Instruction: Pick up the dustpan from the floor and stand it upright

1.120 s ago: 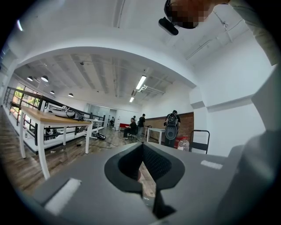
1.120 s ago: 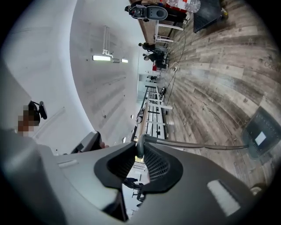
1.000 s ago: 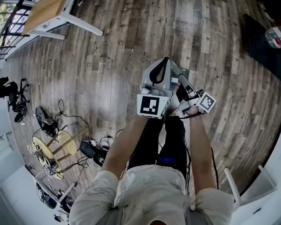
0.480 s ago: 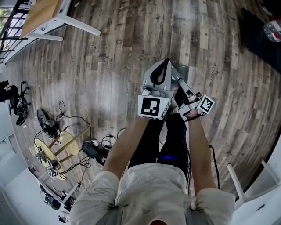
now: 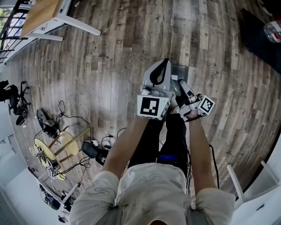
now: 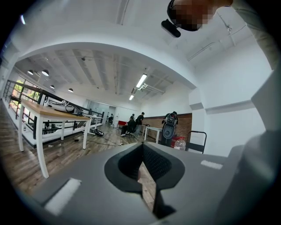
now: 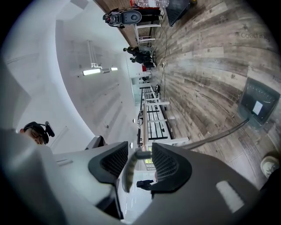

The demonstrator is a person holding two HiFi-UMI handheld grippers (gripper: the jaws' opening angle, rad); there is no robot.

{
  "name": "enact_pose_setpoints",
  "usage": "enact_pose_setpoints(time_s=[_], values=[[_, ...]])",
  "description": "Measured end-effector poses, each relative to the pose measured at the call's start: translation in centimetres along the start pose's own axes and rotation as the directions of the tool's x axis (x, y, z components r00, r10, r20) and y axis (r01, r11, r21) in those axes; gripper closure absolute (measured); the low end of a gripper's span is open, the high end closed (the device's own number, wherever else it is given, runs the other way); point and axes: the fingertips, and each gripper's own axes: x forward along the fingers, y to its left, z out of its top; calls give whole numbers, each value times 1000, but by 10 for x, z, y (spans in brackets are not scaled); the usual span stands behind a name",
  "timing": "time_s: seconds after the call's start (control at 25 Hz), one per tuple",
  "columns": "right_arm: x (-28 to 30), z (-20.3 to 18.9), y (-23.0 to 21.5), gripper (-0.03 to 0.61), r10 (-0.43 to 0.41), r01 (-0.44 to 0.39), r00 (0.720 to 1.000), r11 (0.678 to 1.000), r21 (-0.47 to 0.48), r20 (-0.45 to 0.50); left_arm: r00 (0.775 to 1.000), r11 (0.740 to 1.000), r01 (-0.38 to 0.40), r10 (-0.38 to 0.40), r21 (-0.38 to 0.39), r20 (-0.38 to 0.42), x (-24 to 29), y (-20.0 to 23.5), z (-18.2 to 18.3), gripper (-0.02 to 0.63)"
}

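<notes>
The grey dustpan stands with its pan [image 7: 259, 104] [image 5: 181, 71] on the wood floor. Its long handle [image 7: 210, 138] rises to my right gripper [image 7: 139, 160] [image 5: 181, 86]. The handle's top end sits between the jaws, which have just been opening. There is a gap on both sides, so the pads do not press it. My left gripper [image 6: 142, 166] [image 5: 160, 70] is held level just left of the right one, pads together, holding nothing.
A wooden table [image 5: 44, 13] with white legs stands at the far left. Cables and a round stool [image 5: 59, 145] lie at the lower left. A dark mat [image 5: 263, 39] is at the upper right, and white furniture legs [image 5: 232, 182] are at the lower right. People [image 6: 136, 124] sit far off.
The right gripper has sunk slightly and now sits closer to the left one. More of the grey pan shows beyond the grippers. The left gripper barely shifted.
</notes>
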Motion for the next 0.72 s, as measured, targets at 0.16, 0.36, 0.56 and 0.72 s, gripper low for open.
enact_pose_setpoints(time_s=[0.16, 0.36, 0.56, 0.72], values=[[-10, 24, -6, 397, -49, 49, 999, 999, -11, 24, 1000, 1000, 5, -5, 3, -5, 17, -10, 0, 594], [-27, 54, 4, 399, -142, 148, 988, 982, -116, 60, 1000, 1000, 18, -18, 7, 0, 31, -25, 14, 594], [-22, 55, 89, 425, -210, 230, 973, 921, -315, 96, 999, 1000, 30, -30, 4, 14, 13, -34, 75, 594], [-39, 60, 199, 462, -221, 253, 967, 855, -452, 123, 999, 999, 37, -37, 2, 25, -7, -76, 141, 594]])
